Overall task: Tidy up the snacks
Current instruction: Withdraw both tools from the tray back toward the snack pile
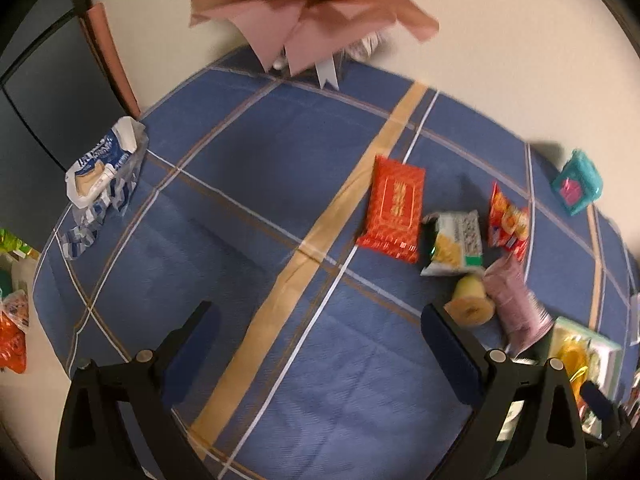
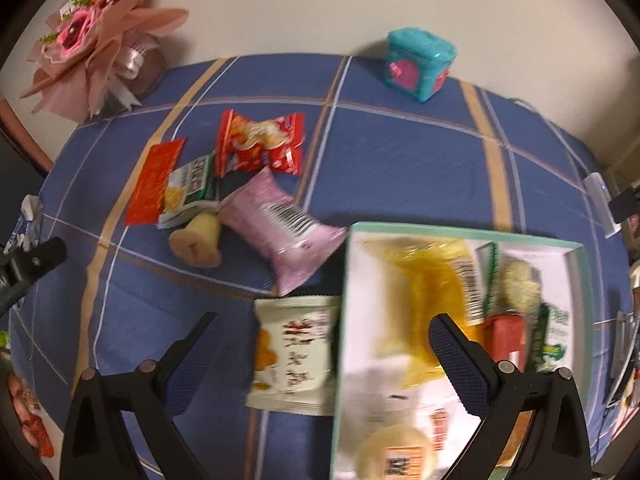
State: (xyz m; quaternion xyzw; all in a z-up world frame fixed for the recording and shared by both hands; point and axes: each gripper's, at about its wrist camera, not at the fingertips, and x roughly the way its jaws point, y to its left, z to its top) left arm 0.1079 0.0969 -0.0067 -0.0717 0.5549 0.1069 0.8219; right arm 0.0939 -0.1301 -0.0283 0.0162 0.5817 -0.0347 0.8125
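Snack packets lie on a blue plaid cloth: a red packet (image 1: 394,210) (image 2: 154,182), a green-white packet (image 1: 456,244) (image 2: 188,190), a red chip bag (image 1: 507,220) (image 2: 260,144), a pink bag (image 1: 516,304) (image 2: 282,230) and a yellow roll (image 1: 472,302) (image 2: 198,242). A white packet (image 2: 296,352) lies against a mint-rimmed box (image 2: 460,232) (image 1: 608,360) that holds several snacks. My left gripper (image 1: 316,344) is open and empty above bare cloth, left of the pile. My right gripper (image 2: 320,348) is open and empty, above the white packet and the box's left edge.
A pink paper bouquet (image 1: 312,8) (image 2: 96,36) stands at the back edge. A teal cube box (image 1: 576,182) (image 2: 420,64) sits at the back right. A torn blue-white wrapper (image 1: 104,168) lies at the left edge. More packets (image 1: 14,320) lie on the floor at left.
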